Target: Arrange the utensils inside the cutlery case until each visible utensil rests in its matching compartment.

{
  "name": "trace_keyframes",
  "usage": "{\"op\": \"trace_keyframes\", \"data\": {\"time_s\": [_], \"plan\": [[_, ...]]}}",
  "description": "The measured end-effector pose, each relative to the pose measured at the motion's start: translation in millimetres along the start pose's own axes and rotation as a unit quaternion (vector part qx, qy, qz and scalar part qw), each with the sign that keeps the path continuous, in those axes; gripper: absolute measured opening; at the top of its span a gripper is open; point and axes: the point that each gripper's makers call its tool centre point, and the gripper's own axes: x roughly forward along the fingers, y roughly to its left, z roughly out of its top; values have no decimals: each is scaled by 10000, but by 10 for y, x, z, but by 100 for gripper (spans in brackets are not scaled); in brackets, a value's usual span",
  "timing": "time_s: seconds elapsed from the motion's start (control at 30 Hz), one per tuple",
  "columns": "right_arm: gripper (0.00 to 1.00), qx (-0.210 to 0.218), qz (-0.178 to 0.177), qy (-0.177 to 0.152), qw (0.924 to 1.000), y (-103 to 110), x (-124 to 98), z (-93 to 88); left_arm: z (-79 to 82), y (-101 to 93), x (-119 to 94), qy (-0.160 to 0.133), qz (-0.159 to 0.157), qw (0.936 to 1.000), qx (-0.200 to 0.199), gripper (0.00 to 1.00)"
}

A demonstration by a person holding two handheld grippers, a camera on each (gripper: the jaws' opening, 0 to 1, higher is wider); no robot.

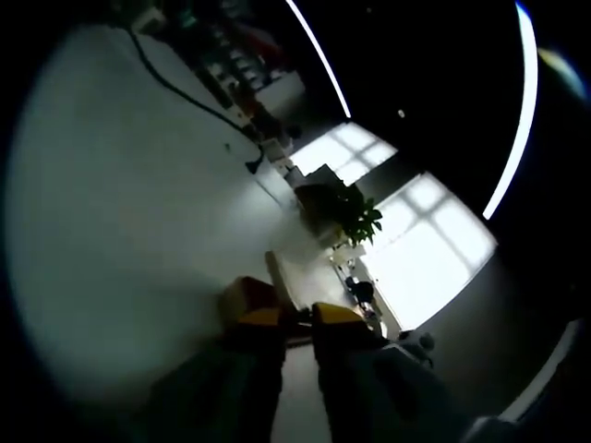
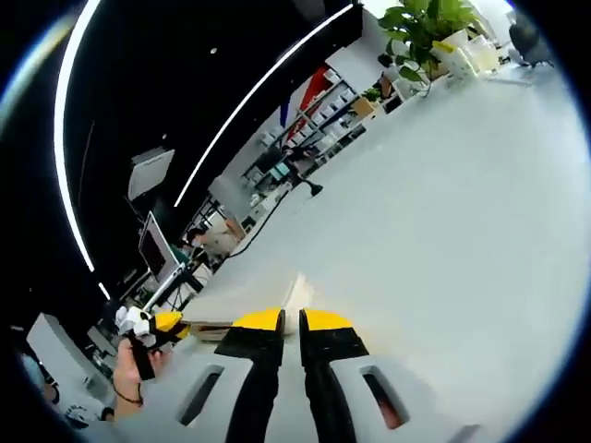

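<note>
A broad white tabletop (image 2: 462,212) is spread across the right gripper view, and the same pale surface (image 1: 120,203) is seen in the left gripper view, tilted steeply because both cameras are rolled. Beyond it, a dark ceiling crossed by long light strips (image 2: 259,88), bright windows (image 1: 425,240), shelving and a potted plant (image 2: 420,28) are made out – the plant (image 1: 355,217) is also caught by the left camera. A black cable (image 1: 175,88) is trailed over the table. The right gripper (image 2: 290,323) is held low over the tabletop with its yellow-tipped jaws brought almost together and nothing between them. The left gripper (image 1: 297,318) is seen with its jaws likewise drawn near each other, only a narrow gap left; a brownish shape just beyond its tips is too dim to be identified, so no grasp can be claimed. At the lower left of the right gripper view a hand (image 2: 134,365) holding the other gripper's handle is glimpsed. Neither the cutlery case nor any utensil can be located – so their position relative to either gripper cannot be told. The main risk, as judged from this, is that a reach would be started blind: with both cameras aimed away from the work, a utensil could be knocked or the case shoved before it is brought into sight, and the cable could be snagged.
</note>
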Motion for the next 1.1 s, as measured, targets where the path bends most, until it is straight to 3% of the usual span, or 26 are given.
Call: {"op": "trace_keyframes", "data": {"time_s": [0.1,0.27,0.37,0.43,0.5,0.57,0.77,0.9,1.1], "plan": [[10,-944,-99,231,9952,87,14,37,3,2,-3,-12,7,10000,14,10],[12,-2314,-180,617,9707,278,165,40,12,7,-7,-24,29,10000,46,11],[12,-2729,-149,854,9581,331,274,20,14,6,-8,-22,39,10000,65,11],[12,-2955,66,1026,9498,403,369,-28,13,0,-9,-27,41,10000,74,11],[12,-2900,143,1300,9481,428,417,-98,16,-12,-14,-25,35,9999,101,11],[12,-3142,154,1492,9374,418,447,-131,26,-23,-23,-42,41,9999,136,11],[12,-3091,157,1489,9392,399,447,-110,43,0,-41,-79,176,9994,301,11],[12,-3034,228,1468,9412,419,463,-131,49,67,-57,-68,487,9962,717,13],[11,-3007,235,1475,9419,438,488,-130,86,62,-83,-76,699,9902,1209,15]]}}
